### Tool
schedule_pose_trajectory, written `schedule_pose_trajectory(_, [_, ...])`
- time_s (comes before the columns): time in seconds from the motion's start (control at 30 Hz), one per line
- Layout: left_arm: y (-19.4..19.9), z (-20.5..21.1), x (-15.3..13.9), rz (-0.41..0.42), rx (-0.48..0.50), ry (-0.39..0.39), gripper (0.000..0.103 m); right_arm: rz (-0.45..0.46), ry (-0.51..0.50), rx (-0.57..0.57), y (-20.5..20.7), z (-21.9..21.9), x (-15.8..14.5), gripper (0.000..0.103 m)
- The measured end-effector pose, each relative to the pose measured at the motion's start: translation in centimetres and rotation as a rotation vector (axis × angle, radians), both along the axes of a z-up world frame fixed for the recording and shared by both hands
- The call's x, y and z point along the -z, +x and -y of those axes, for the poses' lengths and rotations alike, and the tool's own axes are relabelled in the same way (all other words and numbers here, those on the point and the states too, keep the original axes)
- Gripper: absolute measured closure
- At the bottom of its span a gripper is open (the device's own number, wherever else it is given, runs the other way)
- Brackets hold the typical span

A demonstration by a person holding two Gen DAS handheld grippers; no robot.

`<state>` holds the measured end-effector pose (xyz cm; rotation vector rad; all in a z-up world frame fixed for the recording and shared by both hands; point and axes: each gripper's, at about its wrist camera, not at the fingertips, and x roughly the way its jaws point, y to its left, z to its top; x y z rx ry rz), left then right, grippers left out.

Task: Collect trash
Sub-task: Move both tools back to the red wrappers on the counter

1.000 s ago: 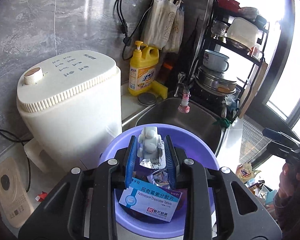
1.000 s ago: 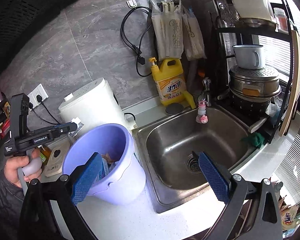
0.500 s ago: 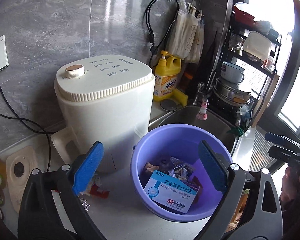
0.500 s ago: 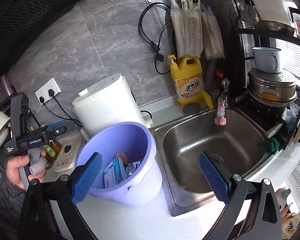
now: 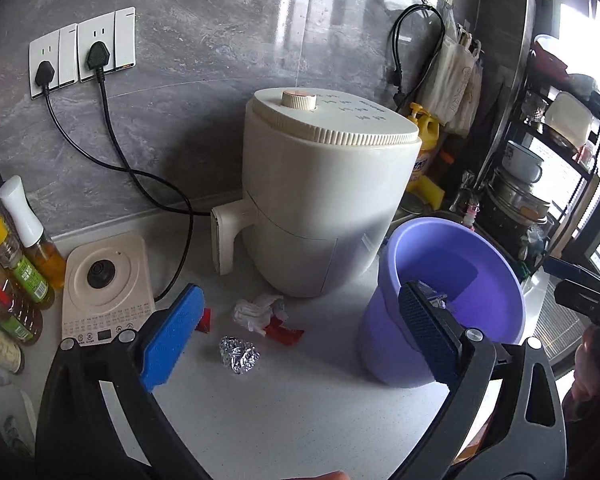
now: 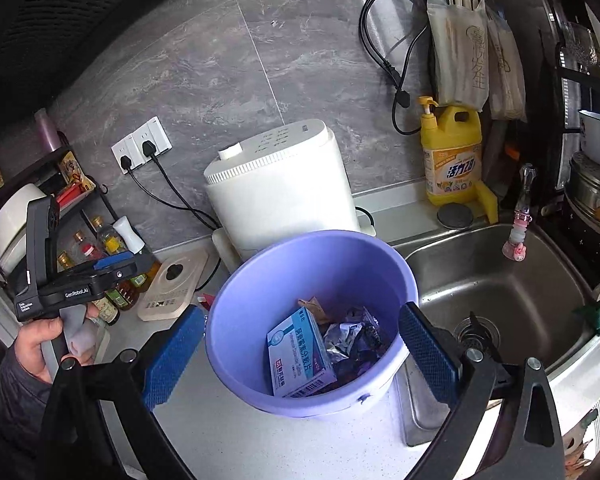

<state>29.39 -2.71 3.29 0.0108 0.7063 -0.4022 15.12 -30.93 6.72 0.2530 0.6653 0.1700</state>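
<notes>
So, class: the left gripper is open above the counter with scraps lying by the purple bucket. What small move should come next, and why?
Probably lower the open left gripper onto the foil ball: it lies loose on the counter, roughly between the fingers, outside the purple bucket.

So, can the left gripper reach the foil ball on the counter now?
Probably yes. The foil ball lies in the open, ahead of the open left gripper, with only bare counter in between.

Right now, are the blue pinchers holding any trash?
No. The left gripper is open with nothing between its pads, above the foil ball and crumpled tissue. The right gripper is open too, over the purple bucket.
</notes>
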Motion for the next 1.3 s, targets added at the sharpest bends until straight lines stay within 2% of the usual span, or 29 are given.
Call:
schedule_pose_trajectory(0.43, [-1.9, -6.9, 0.6, 0.014, -0.165, -0.021, 0.006, -0.003, -0.011, -0.272, 3.6, -8.8, -0.3, 0.011])
schedule_pose_trajectory(0.67, [-2.6, -9.9, 1.4, 0.005, -0.209, -0.050, 0.006, -0.038, -0.042, -0.379, 5.3, -13.4, 0.6, 0.026])
schedule_pose_trajectory(0.93, [-1.8, -12.3, 2.9, -0.016, -0.221, -0.091, 0.007, -0.099, -0.095, -0.422, 7.1, -17.9, 2.2, 0.038])
schedule_pose_trajectory(1.03, [-1.0, -12.8, 3.5, -0.031, -0.211, -0.104, 0.012, -0.115, -0.138, -0.421, 7.7, -19.5, 3.1, 0.041])
schedule_pose_trajectory(1.1, [-0.4, -13.1, 4.1, -0.045, -0.197, -0.117, 0.020, -0.125, -0.174, -0.402, 8.2, -20.4, 4.0, 0.043])
schedule_pose_trajectory(1.2, [0.9, -13.3, 5.2, -0.066, -0.172, -0.132, 0.031, -0.155, -0.210, -0.348, 9.5, -21.4, 5.8, 0.055])
schedule_pose_trajectory(1.3, [2.5, -13.6, 6.4, -0.095, -0.146, -0.159, 0.040, -0.175, -0.252, -0.294, 10.5, -22.3, 8.0, 0.057])
